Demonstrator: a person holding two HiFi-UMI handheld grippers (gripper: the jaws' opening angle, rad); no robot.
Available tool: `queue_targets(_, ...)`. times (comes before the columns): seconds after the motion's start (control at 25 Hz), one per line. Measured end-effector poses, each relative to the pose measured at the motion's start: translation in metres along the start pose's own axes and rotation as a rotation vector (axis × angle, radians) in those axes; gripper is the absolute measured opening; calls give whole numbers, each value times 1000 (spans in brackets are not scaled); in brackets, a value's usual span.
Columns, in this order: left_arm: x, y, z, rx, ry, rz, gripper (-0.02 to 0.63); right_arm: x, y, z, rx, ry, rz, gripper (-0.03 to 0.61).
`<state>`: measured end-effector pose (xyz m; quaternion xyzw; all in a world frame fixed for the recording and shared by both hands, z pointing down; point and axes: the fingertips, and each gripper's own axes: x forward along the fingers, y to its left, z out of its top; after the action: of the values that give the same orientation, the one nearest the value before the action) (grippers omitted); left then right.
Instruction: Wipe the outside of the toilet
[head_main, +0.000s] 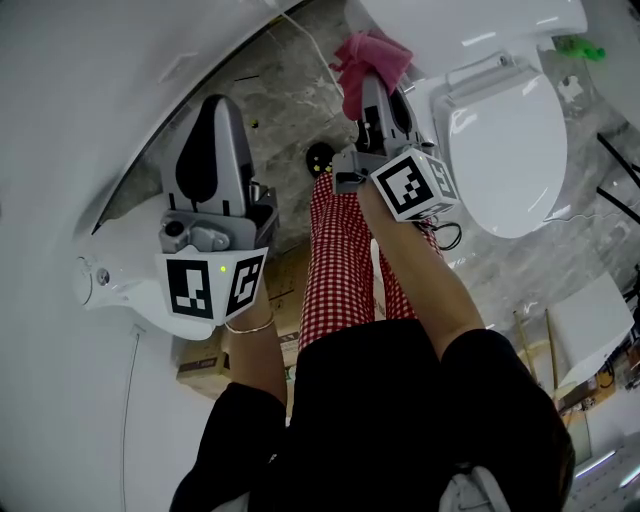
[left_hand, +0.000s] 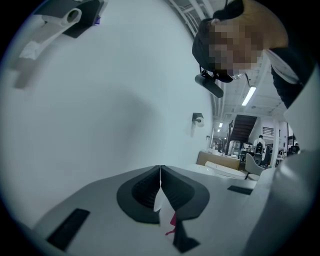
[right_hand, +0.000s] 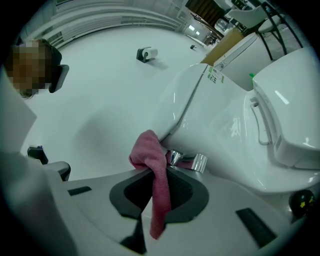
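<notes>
Right gripper (right_hand: 159, 182) pinches a pink cloth (right_hand: 149, 152), its length running along the jaws, bunched end against the white toilet's (right_hand: 225, 110) side; left gripper (left_hand: 160, 172) hangs empty, jaws pressed together.

Cloth (head_main: 370, 55) sits just left of the toilet (head_main: 505, 150).

Left tongs (left_hand: 160, 170) pressed together, right tongs (right_hand: 160, 172) clamped on pink cloth (right_hand: 148, 151).

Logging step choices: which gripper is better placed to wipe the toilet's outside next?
Right. The right gripper is shut on the pink cloth, close beside the toilet. The left gripper has its fingers shut on nothing and faces a blank white surface.
</notes>
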<state>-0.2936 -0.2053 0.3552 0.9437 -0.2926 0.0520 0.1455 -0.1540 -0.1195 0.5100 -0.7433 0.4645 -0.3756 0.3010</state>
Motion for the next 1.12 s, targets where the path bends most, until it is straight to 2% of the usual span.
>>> queue_targets(0.24, 0, -1, -1, 0, 2, 6, 11, -3, -8, -6, -28, 34, -13, 63)
queue_targets(0.52, 3, -2, -6, -14, 12, -1, 11, -10, -34, -21, -38, 76, -85, 63)
queue_targets(0.76, 3, -1, -1, -6, 3, 0, 11, -9, -53, -24, -109, 115, -102, 63)
queue_targets(0.96, 3, 0, -3, -5, 7, 7, 11, -8, -79, -27, -72, 107, -183, 63)
queue_targets(1.12, 1, 0, -7, -9, 15, 6, 11, -9, -90, -30, -87, 106, -209, 63)
